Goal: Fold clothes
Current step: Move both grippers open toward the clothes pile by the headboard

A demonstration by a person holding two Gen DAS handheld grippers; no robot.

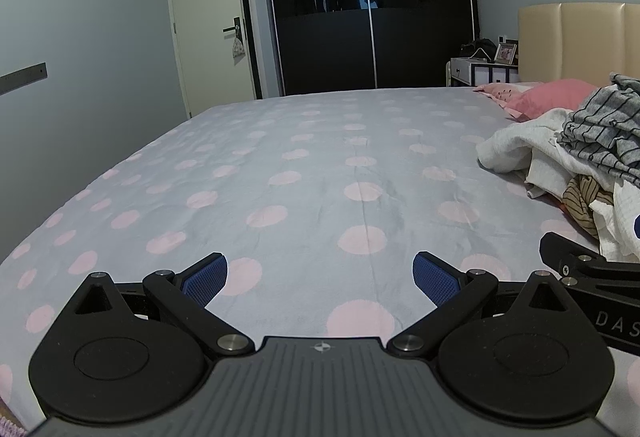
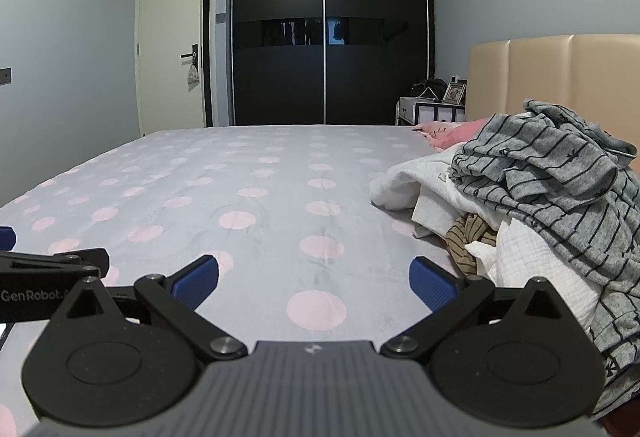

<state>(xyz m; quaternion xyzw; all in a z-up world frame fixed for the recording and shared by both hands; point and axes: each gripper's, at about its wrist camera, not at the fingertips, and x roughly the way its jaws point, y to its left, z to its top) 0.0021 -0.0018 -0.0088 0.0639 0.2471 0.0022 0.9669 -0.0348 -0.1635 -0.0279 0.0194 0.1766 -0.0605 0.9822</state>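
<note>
A heap of unfolded clothes lies on the right side of the bed: a grey striped garment [image 2: 560, 177] on top, white garments [image 2: 416, 185] under it, and a brown striped piece [image 2: 468, 241] low in front. The heap also shows at the right edge of the left wrist view [image 1: 592, 141]. My left gripper [image 1: 320, 279] is open and empty, low over the bedsheet, left of the heap. My right gripper [image 2: 314, 279] is open and empty, just left of the heap. Part of the right gripper shows in the left wrist view [image 1: 580, 269].
The bed has a grey sheet with pink dots [image 1: 280, 165]. Pink pillows [image 1: 548, 97] lie by a beige headboard [image 2: 560, 77]. A dark sliding wardrobe [image 2: 328, 25], a door [image 2: 172, 37] and a bedside table [image 2: 432, 109] stand beyond the bed.
</note>
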